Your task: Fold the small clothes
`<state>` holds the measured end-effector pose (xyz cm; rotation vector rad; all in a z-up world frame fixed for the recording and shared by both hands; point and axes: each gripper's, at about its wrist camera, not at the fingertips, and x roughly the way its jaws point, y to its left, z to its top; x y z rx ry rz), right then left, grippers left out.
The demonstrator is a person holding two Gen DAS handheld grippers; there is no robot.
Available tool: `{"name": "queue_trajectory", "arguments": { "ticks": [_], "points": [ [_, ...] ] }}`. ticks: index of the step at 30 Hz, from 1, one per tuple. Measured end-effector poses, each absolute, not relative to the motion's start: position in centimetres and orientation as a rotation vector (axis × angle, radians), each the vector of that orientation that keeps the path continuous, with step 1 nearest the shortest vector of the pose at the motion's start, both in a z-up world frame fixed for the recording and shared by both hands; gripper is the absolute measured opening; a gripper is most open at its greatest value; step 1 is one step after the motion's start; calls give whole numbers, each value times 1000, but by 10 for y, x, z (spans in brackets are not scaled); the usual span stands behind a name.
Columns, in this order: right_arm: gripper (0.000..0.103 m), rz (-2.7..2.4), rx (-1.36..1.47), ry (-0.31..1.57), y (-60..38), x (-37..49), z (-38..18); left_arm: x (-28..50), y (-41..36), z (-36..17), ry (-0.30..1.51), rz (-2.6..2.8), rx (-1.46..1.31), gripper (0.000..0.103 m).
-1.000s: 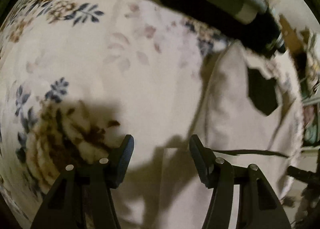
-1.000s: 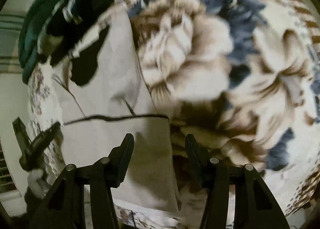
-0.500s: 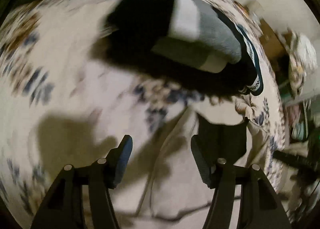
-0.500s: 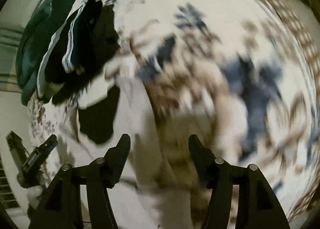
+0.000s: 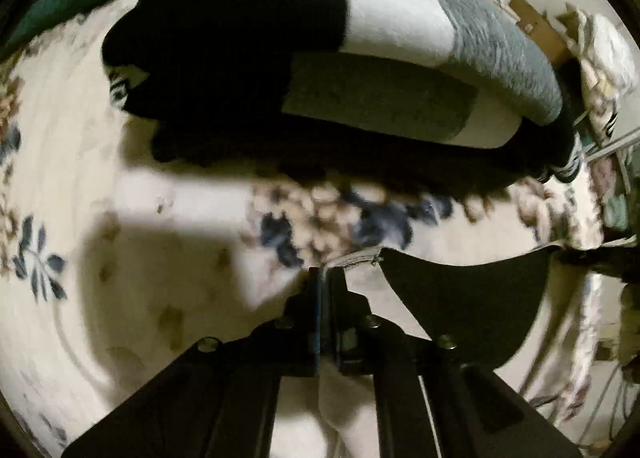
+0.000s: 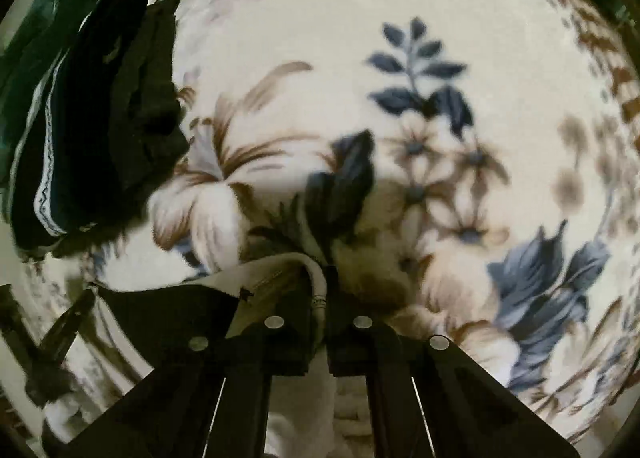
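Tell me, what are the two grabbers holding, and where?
Both pinch the cream garment: the left gripper at one top-edge corner, the right gripper at the other corner.

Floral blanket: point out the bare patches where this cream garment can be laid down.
Free: floral blanket right of the dark clothes pile, beyond the right gripper. Crowded: folded stack ahead of the left gripper.

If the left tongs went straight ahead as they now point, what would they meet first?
Probably the floral blanket, then the folded pile beyond; depth is unclear. The left tongs are shut on the cream garment.
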<state>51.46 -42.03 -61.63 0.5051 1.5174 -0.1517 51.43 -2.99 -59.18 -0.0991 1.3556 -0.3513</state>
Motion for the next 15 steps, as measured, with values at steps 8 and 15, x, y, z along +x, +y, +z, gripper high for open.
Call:
{"name": "queue_trajectory", "arguments": {
  "ticks": [8, 15],
  "points": [
    [60, -50, 469, 1468, -413, 532, -592, 512, -23, -580, 1363, -391, -188, 60],
    [9, 7, 316, 1502, -380, 533, -605, 507, -67, -584, 1289, -419, 17, 4]
  ]
}}
